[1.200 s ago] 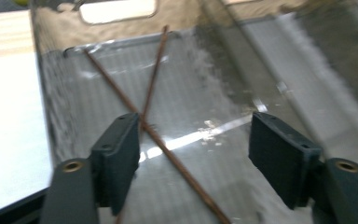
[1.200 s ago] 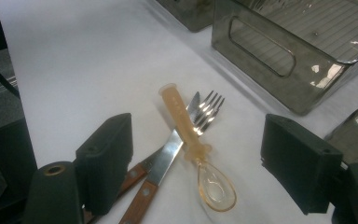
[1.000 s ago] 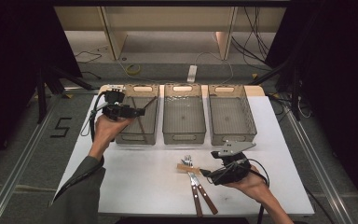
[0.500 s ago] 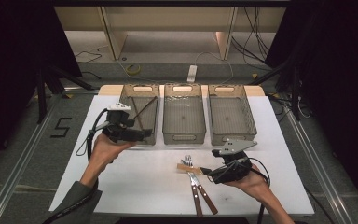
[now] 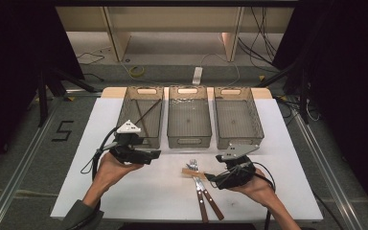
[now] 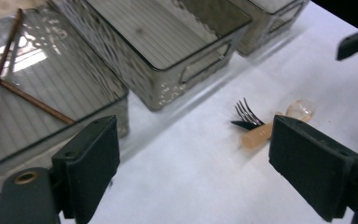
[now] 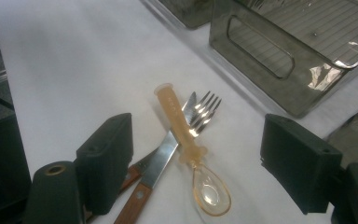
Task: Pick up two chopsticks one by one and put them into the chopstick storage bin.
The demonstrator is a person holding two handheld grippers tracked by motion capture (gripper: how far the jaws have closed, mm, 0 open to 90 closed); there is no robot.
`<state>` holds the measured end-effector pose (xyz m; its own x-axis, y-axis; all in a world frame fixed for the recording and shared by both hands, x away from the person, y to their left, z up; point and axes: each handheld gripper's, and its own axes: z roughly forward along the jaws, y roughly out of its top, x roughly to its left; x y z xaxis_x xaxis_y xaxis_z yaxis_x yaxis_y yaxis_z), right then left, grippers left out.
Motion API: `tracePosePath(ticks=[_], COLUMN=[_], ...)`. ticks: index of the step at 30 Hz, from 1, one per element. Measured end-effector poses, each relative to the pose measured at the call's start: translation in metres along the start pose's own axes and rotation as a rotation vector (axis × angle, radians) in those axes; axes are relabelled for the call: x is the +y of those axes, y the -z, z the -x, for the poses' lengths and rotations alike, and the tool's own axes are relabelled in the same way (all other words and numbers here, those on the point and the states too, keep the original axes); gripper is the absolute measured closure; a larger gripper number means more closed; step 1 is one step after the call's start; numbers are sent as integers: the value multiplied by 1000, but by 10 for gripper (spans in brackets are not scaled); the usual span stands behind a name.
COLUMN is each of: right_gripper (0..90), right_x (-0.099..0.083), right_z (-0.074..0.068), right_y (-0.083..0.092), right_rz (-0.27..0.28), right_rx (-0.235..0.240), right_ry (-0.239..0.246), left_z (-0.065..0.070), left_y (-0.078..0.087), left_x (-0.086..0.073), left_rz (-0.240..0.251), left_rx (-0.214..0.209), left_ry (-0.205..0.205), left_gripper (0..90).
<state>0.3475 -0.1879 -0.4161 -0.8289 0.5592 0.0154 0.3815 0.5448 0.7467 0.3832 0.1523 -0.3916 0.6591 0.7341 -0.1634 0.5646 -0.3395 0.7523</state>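
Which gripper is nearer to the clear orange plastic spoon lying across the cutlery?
The right. The right gripper sits just beside the clear orange plastic spoon, open jaws aimed at it. The left gripper hangs farther off, open, in front of the left grey bin.

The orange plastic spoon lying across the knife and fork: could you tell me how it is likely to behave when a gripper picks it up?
The orange plastic spoon looks thin and translucent, so it is probably light and a little bendy. It rests across the knife and fork, so lifting it may nudge them. Its smooth, glossy bowl could slip between pads; the ribbed handle seems the safer hold.
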Motion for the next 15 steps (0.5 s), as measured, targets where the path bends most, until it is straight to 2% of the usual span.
tracePosePath(ticks=[4, 9, 12, 15], right_gripper=[265, 271, 272, 272], right_x=[2, 6, 8, 9], right_z=[-1, -2, -2, -2], right_y=[-4, -12, -18, -24], right_rz=[-13, -34, -53, -74], right_rx=[-2, 5, 9, 15], right_ry=[15, 25, 35, 44], left_z=[6, 11, 12, 11], left_y=[0, 2, 4, 6], left_x=[-10, -20, -23, -26], left_rz=[-5, 38, 50, 83], left_rx=[-17, -50, -50, -71], left_ry=[-13, -9, -7, 18], left_gripper=[155, 155, 156, 156])
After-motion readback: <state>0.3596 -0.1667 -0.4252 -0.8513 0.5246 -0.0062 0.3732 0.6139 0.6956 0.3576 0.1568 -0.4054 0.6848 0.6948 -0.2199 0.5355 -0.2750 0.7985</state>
